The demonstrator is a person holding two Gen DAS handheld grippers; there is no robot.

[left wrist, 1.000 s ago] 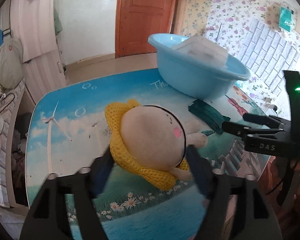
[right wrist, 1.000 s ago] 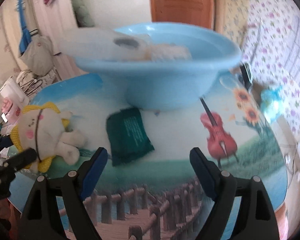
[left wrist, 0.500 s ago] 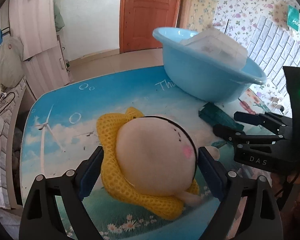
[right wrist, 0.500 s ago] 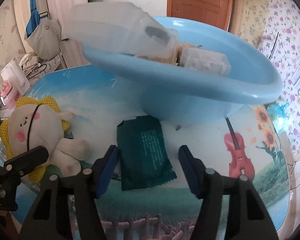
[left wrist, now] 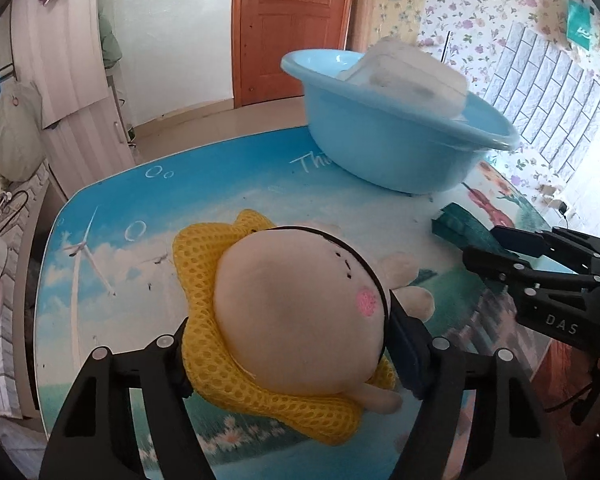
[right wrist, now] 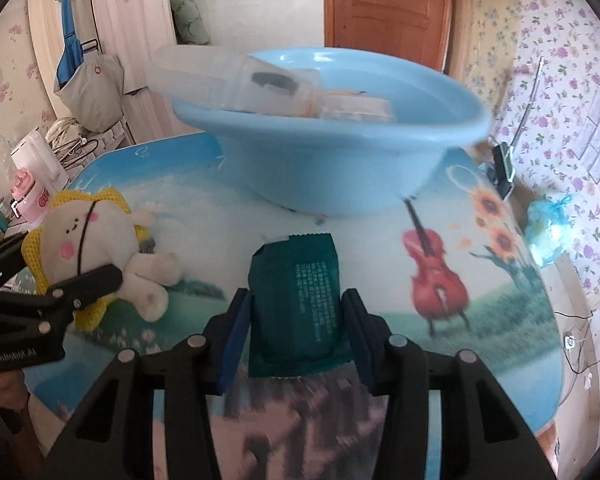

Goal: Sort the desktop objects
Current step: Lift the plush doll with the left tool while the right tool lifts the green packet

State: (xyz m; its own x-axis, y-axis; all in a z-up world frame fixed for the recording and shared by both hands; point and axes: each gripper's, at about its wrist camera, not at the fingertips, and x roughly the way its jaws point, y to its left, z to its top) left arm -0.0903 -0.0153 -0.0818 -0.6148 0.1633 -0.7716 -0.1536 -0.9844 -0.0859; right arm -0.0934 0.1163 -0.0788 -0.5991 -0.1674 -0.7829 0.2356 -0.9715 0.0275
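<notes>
Round cream plush doll with yellow mesh hood [left wrist: 300, 320] lies on picture-printed table [left wrist: 112, 248], bracketed at head by left gripper [left wrist: 288, 344]; contact cannot be told. Soft, light, compressible: grip advised across head. Flat dark-green foil sachet [right wrist: 296, 300] bracketed by right gripper [right wrist: 296, 320], fingers apart; slippery, crushable. Light-blue plastic basin [right wrist: 340, 172] stands behind.

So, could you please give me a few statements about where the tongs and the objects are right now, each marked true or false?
1. The left tongs flank the plush toy's head. True.
2. The green packet lies inside the blue basin. False: it lies on the table in front of the basin, between the fingers of the right tongs.
3. The basin is empty. False: translucent plastic containers sit in it, one jutting over the rim.
4. The plush toy wears a yellow mesh hood. True.
5. The door behind the table stands open. False: it is closed.
</notes>
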